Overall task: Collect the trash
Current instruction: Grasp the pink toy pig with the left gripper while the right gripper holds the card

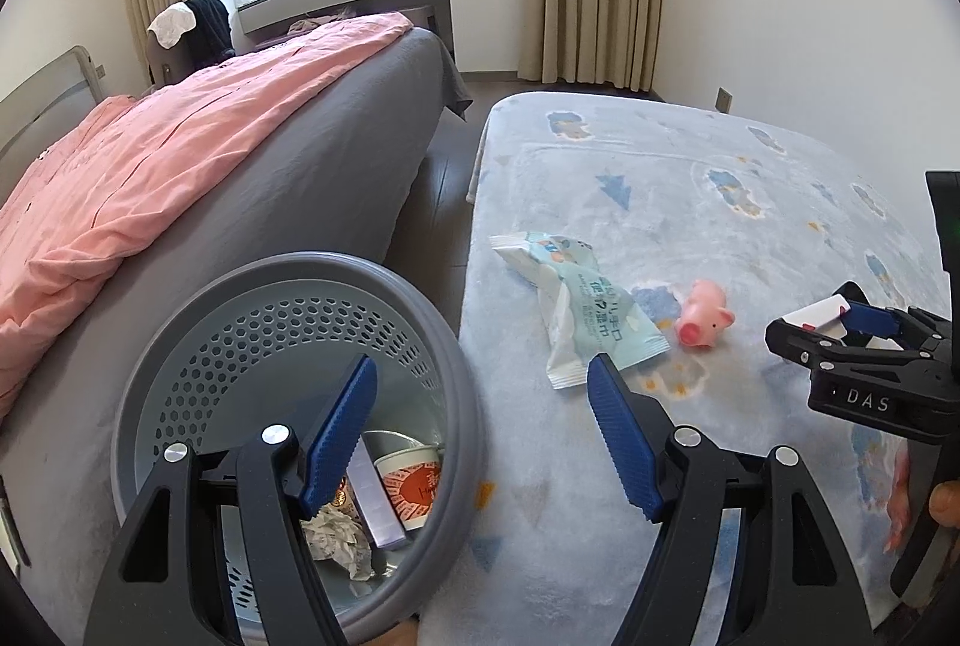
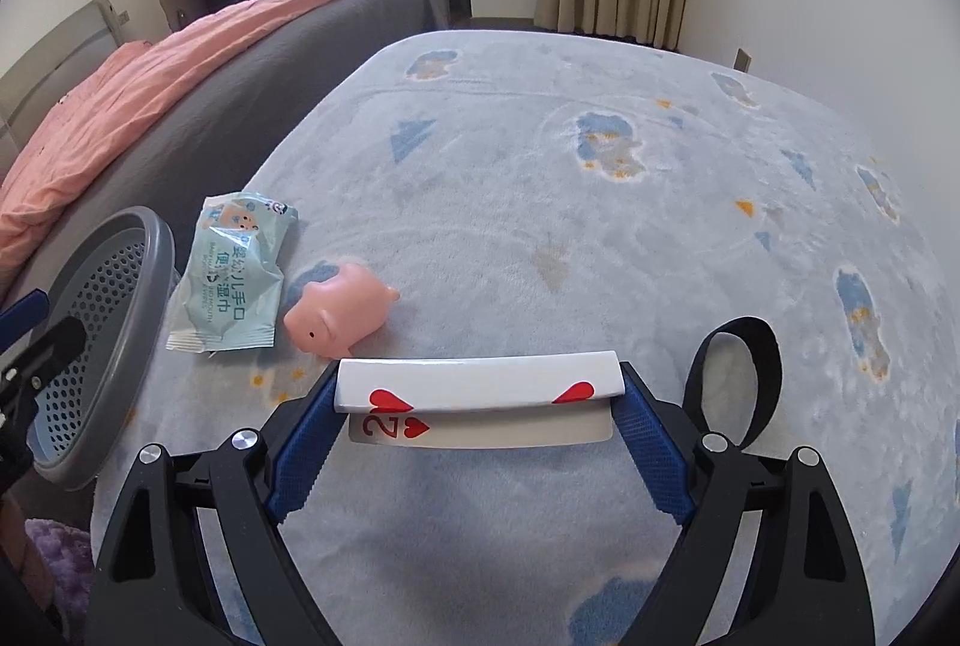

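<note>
Plainly, right gripper clamps heart "2" card.

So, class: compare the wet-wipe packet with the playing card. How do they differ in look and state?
The wet-wipe packet is crinkled, pale teal plastic with print; the playing card is white with red hearts. The packet lies flat on the blue rug, touched by neither gripper; the card is bowed between the fingers of the right gripper. The packet lies beside the grey bin; the card is further from it. Both are thin and light.
</note>
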{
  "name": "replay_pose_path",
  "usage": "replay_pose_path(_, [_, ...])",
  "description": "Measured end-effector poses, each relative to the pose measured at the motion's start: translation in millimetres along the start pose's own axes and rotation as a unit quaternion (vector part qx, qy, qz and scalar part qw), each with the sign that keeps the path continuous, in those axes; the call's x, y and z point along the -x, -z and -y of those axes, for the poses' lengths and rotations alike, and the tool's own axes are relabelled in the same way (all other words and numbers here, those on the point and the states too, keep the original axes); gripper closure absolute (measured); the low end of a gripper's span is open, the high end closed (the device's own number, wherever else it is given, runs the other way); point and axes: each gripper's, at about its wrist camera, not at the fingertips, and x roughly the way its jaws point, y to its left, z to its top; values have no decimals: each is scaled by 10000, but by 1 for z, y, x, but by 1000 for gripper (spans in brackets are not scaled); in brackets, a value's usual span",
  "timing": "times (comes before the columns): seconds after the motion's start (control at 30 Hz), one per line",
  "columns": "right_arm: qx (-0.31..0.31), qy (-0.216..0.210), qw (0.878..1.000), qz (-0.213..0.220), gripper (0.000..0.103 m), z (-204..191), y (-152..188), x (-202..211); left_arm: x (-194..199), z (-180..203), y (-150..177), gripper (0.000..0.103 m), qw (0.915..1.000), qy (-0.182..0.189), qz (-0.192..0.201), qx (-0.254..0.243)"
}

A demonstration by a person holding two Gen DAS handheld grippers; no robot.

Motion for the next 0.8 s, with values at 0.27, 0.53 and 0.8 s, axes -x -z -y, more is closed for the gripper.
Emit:
replay_pose_path(0.27, [-372, 27, 9993, 63, 19, 34, 1, 16, 0, 41, 3, 33, 9992, 259, -128, -289])
replay_pose_path(0.53, [-930, 62, 9954, 227, 19, 74, -7, 31, -32, 83, -14, 33, 9972, 544, -292, -415])
replay_pose_path(0.8, [-1180, -45, 9921, 419, 19, 88, -15, 46, -70, 112, -24, 33, 9942, 675, -558, -622])
